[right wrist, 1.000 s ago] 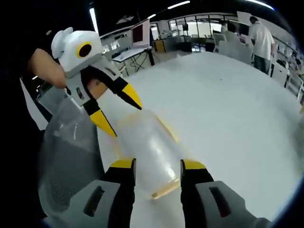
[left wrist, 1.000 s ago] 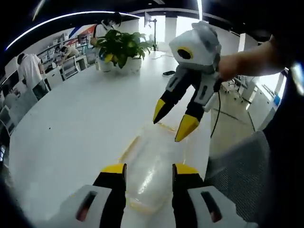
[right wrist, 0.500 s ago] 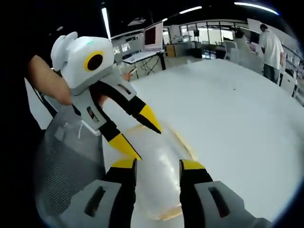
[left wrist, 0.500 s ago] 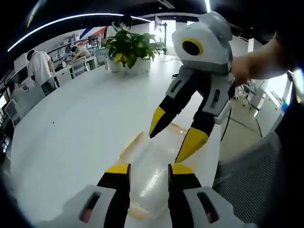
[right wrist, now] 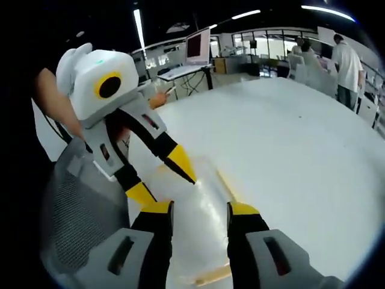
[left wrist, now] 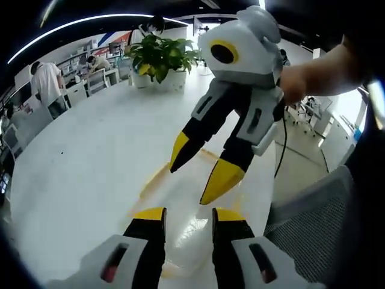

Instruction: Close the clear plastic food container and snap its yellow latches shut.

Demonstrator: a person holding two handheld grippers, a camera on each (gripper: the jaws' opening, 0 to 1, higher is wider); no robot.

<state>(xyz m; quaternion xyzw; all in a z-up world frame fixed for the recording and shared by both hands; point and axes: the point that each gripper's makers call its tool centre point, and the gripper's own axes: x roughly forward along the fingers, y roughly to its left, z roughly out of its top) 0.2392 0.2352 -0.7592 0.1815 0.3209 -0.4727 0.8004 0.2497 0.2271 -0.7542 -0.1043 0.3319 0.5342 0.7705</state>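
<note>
- One clear plastic food container (left wrist: 189, 208) lay on a white table (left wrist: 84, 162), close to the table edge nearest the person; whether anything was inside could not be told through the glare.
- Yellow latches (left wrist: 153, 179) ran along its long sides, one strip showing in the left gripper view and one (right wrist: 227, 185) in the right gripper view; whether they were snapped could not be told.
- Two grippers hovered over the container from opposite ends, tips pointing toward each other.
- The left gripper (left wrist: 187, 215) had its jaws parted, a gap between them, the container showing through the gap and nothing gripped.
- The right gripper (right wrist: 199, 209) was likewise parted, clasping nothing, its tips above the lid.
- One potted plant (left wrist: 159, 57) stood far across the table.
- A grey mesh chair (left wrist: 313, 229) sat beside the table edge.
- Several people stood at desks in the background.
</note>
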